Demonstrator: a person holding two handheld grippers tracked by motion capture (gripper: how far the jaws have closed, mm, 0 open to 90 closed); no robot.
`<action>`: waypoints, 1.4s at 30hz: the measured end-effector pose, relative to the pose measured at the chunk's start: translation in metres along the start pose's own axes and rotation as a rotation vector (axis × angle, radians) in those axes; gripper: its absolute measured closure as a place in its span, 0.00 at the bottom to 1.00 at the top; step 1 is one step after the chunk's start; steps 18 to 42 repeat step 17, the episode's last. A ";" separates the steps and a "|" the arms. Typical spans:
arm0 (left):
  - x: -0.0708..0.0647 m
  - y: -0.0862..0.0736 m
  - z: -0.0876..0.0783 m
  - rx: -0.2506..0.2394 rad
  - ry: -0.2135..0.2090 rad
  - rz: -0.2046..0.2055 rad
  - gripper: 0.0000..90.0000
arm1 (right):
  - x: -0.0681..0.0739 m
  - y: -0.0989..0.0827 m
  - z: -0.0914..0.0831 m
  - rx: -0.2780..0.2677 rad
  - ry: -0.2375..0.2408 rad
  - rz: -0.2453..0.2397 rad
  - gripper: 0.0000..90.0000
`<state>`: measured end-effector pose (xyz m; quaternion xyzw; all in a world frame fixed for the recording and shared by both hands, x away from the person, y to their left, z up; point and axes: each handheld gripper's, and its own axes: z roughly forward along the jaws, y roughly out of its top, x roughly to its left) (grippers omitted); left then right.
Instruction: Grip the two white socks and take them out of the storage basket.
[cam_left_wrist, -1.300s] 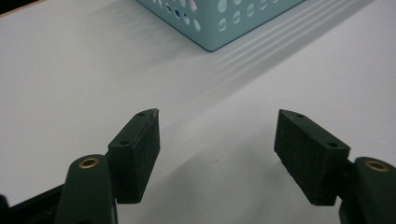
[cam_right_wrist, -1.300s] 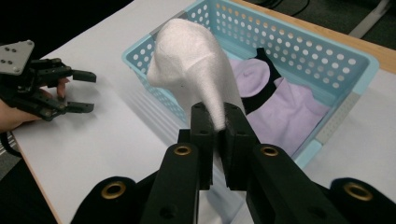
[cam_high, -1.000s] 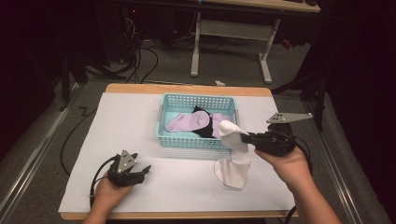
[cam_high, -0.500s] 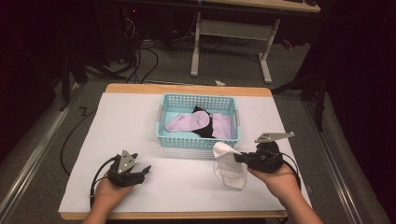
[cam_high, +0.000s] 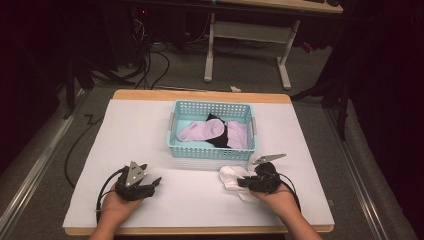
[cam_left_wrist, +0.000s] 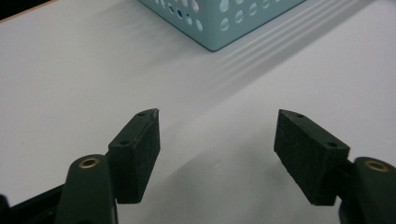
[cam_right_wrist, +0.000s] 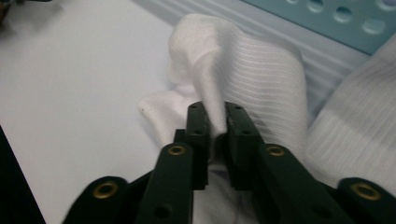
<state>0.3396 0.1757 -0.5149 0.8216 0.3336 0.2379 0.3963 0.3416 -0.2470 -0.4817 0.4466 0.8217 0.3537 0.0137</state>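
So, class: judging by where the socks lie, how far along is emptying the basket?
Done: one white sock is out on the table in front of the basket. In hand: the right claw, jaws just easing open, pinches a fold of it. Left: pink socks and a black item remain inside; the left claw waits open.

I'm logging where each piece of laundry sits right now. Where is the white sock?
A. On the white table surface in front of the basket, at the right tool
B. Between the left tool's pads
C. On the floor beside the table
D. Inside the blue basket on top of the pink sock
A: the white sock lies crumpled on the white table surface just in front of the basket, a fold of it between the pads of the right tool.
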 end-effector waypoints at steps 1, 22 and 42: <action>0.000 0.000 0.000 -0.001 0.000 0.000 0.35 | 0.000 0.000 -0.001 -0.012 0.002 0.001 0.80; 0.000 0.000 -0.001 -0.012 0.013 -0.008 0.36 | -0.038 -0.061 -0.038 -0.404 -0.422 0.074 0.52; 0.000 0.000 -0.001 -0.012 0.013 -0.008 0.36 | -0.038 -0.061 -0.038 -0.404 -0.422 0.074 0.52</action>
